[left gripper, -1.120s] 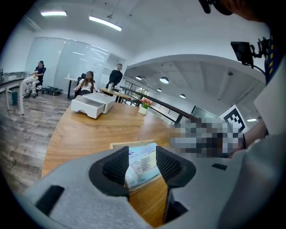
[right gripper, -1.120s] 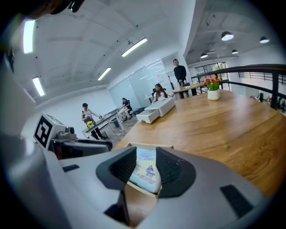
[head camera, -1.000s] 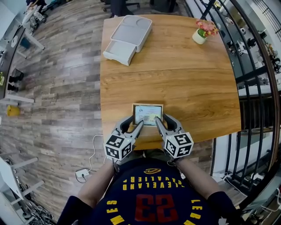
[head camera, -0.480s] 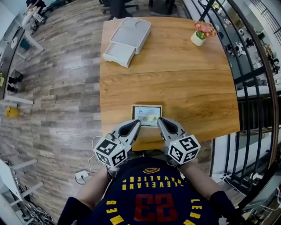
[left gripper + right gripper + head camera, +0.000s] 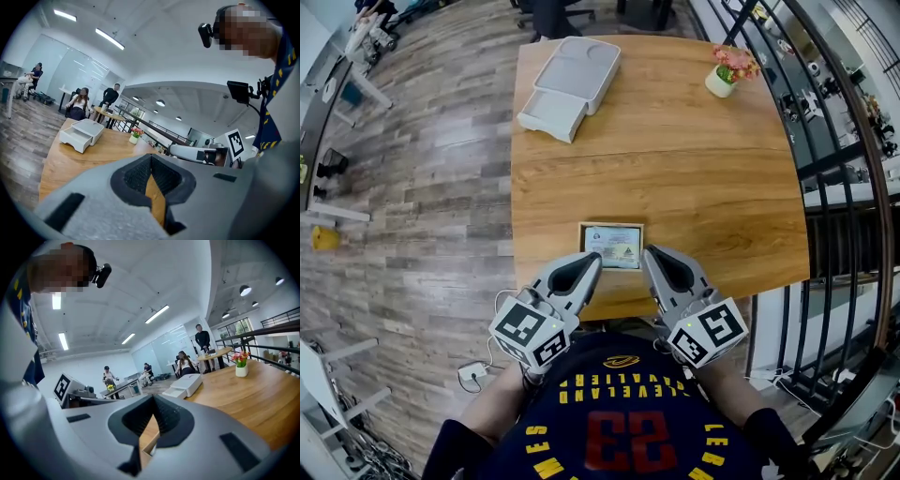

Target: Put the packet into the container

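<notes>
The packet [image 5: 611, 246] lies flat in a shallow brown tray near the table's front edge. The white container [image 5: 570, 86], a box with a drawer pulled out at its front, stands at the far left corner; it also shows as the white container [image 5: 83, 133] and the white container [image 5: 187, 384]. My left gripper [image 5: 594, 259] hovers above the packet's near left corner, jaws shut on nothing. My right gripper [image 5: 650, 251] hovers over the near right corner, also shut and empty. In the gripper views, the left gripper [image 5: 151, 159] and right gripper [image 5: 152, 401] each have jaws pressed together.
A small pot of flowers [image 5: 727, 73] stands at the far right corner of the wooden table [image 5: 694, 178]. A black railing [image 5: 825, 159] runs along the right side. People sit and stand at other tables [image 5: 105, 110] beyond the far edge.
Both grippers stood open on either side of the packet; both have since shut and risen toward the camera. The packet has stayed on the table.
</notes>
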Motion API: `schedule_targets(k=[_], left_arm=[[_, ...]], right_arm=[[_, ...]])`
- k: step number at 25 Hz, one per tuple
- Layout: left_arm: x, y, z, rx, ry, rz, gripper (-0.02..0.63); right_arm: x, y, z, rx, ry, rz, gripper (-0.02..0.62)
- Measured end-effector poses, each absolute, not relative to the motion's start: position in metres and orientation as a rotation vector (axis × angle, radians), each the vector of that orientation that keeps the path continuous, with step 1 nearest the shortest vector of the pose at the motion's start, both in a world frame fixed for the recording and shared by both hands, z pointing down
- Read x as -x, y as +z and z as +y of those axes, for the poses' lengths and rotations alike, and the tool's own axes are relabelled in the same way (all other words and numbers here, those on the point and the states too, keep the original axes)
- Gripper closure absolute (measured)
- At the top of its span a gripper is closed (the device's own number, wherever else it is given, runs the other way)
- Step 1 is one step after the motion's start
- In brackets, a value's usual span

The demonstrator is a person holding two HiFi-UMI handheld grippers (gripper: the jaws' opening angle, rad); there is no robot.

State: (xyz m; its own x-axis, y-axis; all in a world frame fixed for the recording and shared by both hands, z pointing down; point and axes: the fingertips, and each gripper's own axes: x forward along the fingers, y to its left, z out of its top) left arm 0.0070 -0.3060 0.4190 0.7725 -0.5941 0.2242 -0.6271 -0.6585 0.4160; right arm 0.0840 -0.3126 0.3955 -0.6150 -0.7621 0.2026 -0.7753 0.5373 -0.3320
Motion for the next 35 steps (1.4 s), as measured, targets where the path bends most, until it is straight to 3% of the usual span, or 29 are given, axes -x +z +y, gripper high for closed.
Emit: schedule_targets(k=[35], left_arm=[[-0.018,0.407,-0.301,-2.479,0.062,-0.914,0.597]], right_arm=[[-0.072,0.380,-0.299,-1.308,0.587,-2.800,0.583]])
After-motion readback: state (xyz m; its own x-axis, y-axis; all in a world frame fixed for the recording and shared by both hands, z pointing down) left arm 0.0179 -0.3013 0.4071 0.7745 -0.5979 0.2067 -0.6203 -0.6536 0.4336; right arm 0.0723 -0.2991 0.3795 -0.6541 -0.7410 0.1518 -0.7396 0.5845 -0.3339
